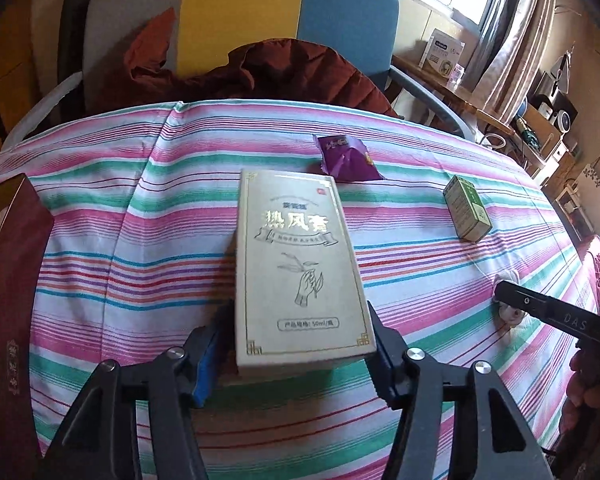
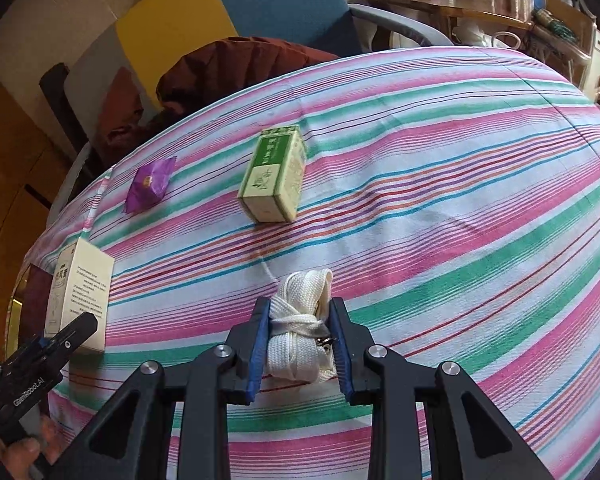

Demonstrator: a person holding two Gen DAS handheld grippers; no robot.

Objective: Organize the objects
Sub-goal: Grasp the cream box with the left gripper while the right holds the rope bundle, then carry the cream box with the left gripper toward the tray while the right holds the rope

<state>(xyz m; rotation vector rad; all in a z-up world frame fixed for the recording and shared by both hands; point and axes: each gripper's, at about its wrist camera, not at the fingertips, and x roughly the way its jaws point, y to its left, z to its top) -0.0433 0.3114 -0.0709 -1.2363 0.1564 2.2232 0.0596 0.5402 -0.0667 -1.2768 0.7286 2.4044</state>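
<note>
Left gripper (image 1: 300, 344) clamped on cream ointment box (image 1: 300, 264), right gripper (image 2: 300, 344) clamped on white cord bundle (image 2: 300, 320), above striped tablecloth (image 2: 460, 200).

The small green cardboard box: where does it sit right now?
The small green cardboard box lies free on the striped tablecloth, centre of the right wrist view, between the purple foil packet and the white rope bundle.

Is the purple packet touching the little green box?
Apart. The right wrist view shows striped cloth between the purple packet and the green box.
</note>
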